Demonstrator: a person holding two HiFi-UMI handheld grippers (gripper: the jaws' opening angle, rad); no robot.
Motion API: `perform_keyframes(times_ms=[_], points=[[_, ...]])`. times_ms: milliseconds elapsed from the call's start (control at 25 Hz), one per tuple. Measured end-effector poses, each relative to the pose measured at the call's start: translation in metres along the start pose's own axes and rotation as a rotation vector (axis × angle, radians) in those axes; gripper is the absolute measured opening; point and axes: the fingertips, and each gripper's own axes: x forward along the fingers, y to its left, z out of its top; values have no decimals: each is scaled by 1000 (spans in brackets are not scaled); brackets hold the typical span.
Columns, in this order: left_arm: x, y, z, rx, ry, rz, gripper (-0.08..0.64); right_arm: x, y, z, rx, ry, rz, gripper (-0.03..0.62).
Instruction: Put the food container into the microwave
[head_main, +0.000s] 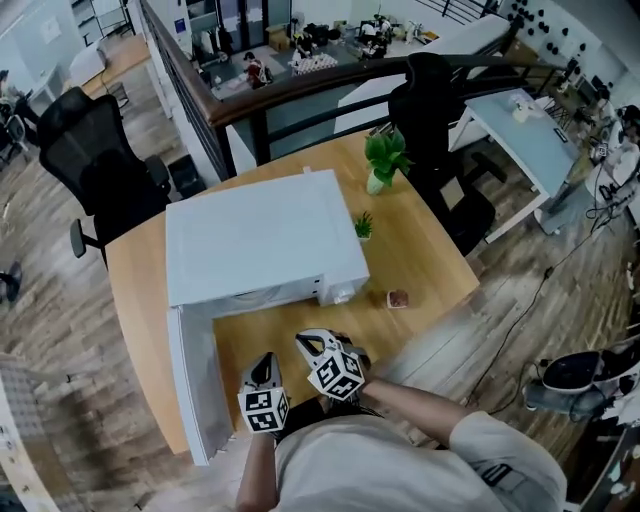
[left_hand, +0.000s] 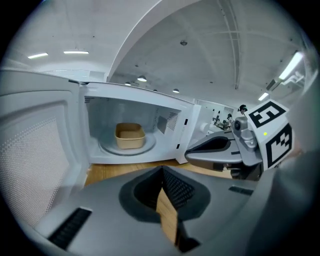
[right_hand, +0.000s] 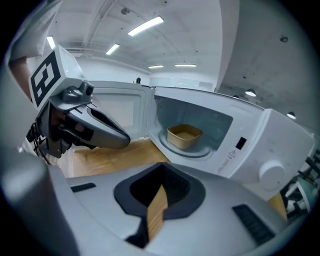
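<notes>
Both closed and empty: left claw (left_hand: 163, 175), right claw (right_hand: 162, 184).

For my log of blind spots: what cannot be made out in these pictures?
Head view: container, hidden under the microwave top.
Head view: brown thing beside the microwave, too small to name.
Right gripper view: print on the microwave front, too small to read.

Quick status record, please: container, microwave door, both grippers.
container: tan food container inside the microwave, on the turntable
door: door wide open
left gripper: left gripper shut, empty, outside the cavity
right gripper: right gripper shut, empty, outside the cavity
task state: container placed; door not yet closed
</notes>
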Motion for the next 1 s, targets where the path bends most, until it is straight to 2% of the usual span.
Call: perform_keyframes(times_ms=[280, 520, 760, 920, 1000], points=[[-7, -19, 3, 41, -1, -17, 12, -35, -22, 5, 116, -85, -105, 3], [-16, -30, 39, 46, -83, -32, 12, -64, -44, 23, 172, -179, -193, 3], [-30, -42, 75, 55, -165, -51, 12, -95, -51, 55, 167, -276, -240, 3], [-40, -59, 93, 111, -210, -53, 12, -126, -65, 79, 158, -345, -279, 3], [-46, -65, 106, 112, -242, -70, 12, -140, -71, 91, 160, -382, -298, 3]])
